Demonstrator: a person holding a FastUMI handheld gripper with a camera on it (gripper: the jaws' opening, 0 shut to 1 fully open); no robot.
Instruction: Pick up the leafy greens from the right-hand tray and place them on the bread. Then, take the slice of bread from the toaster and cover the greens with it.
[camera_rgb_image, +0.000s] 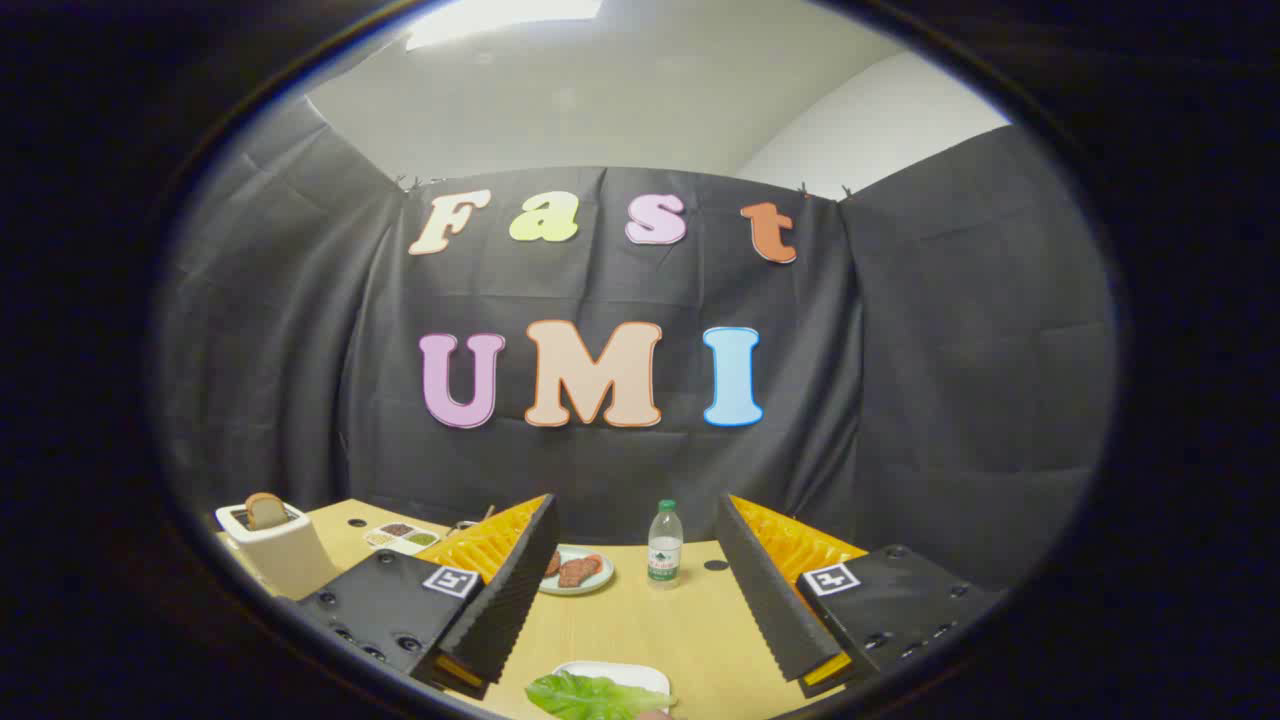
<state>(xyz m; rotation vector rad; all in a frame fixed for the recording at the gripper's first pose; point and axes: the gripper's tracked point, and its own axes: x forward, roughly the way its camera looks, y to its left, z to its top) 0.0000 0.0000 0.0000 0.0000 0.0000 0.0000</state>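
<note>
The tongs hang wide and empty above the bench. The leafy greens lie on their near tray, unpicked; next, I'd judge, dip down and close on them.

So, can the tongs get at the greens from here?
Probably yes. The tongs stand open, and the greens lie on a white tray between and just below the fingers, with nothing over them. The bottle stands well beyond.

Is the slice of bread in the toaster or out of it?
In: the bread slice stands in the toaster slot. The open claw holds nothing.
</note>
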